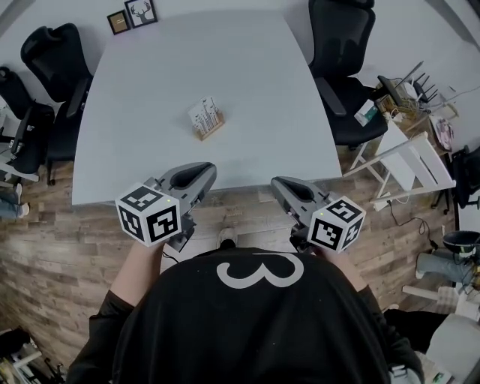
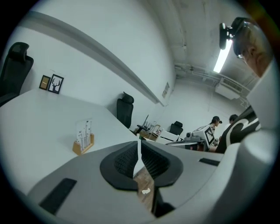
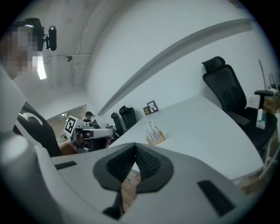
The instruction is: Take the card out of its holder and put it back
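1. Office chairs (image 1: pixel 52 56), black, two or more, against the wall left of the table.
2. Picture frames (image 1: pixel 132 16), two small ones, standing at the table's far left corner.
3. Table (image 1: pixel 247 82), large, pale grey top, bare apart from the card stand.
4. Left gripper (image 1: pixel 201 172), held in the person's left hand at the table's near edge, with its marker cube (image 1: pixel 148 214) toward the body. In its own view the dark ribbed pads (image 2: pixel 127 159) are closed to a hairline slit and grip nothing.
5. Card (image 1: pixel 203 114), white with dark print, standing upright in the holder (image 1: pixel 212 130). The holder is a small wooden block a little left of the table's centre, well apart from both grippers. Both gripper views show the card seated in the holder's slot.
6. Right gripper (image 1: pixel 282 184), held at the near edge level with the left one, its marker cube (image 1: pixel 335 223) also toward the body. Its pads (image 3: pixel 151 164) meet at the tips, with nothing between them.
7. Second chair (image 1: pixel 341 52), black, at the table's far right side.
8. White rack (image 1: pixel 411 161), on the wood-plank floor (image 1: pixel 45 247) to the right of the table.
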Available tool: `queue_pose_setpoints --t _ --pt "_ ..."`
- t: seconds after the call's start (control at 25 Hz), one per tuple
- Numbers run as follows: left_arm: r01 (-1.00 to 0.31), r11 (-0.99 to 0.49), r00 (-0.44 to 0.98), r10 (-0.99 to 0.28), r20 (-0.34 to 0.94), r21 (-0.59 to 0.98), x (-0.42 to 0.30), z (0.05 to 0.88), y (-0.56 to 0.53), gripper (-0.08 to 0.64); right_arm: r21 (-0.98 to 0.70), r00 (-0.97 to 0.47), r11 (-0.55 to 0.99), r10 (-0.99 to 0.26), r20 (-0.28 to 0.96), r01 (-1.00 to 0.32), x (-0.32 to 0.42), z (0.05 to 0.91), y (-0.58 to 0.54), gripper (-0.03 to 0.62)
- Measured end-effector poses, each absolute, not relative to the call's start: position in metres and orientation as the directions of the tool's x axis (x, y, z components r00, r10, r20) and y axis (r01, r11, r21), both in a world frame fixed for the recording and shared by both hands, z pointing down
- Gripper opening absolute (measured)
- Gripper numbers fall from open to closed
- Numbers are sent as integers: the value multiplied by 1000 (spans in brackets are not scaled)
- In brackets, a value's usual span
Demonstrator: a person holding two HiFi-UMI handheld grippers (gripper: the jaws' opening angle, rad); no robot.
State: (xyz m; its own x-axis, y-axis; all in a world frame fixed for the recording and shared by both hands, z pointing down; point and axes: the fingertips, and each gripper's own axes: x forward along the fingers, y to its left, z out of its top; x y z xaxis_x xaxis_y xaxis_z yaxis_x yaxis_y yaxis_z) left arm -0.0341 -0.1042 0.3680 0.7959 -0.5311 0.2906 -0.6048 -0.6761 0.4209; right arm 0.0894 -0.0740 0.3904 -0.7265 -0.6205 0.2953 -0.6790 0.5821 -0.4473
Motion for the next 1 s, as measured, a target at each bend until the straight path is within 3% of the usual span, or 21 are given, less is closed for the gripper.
queue_pose_setpoints --t 0.28,1.0 --pt "-519 -694 849 -484 210 499 0 349 -15 14 -410 -789 680 -577 210 -607 85 353 -9 9" --pt "-533 -713 837 -524 158 456 24 340 93 14 -428 -813 703 -561 158 -568 109 350 90 8"
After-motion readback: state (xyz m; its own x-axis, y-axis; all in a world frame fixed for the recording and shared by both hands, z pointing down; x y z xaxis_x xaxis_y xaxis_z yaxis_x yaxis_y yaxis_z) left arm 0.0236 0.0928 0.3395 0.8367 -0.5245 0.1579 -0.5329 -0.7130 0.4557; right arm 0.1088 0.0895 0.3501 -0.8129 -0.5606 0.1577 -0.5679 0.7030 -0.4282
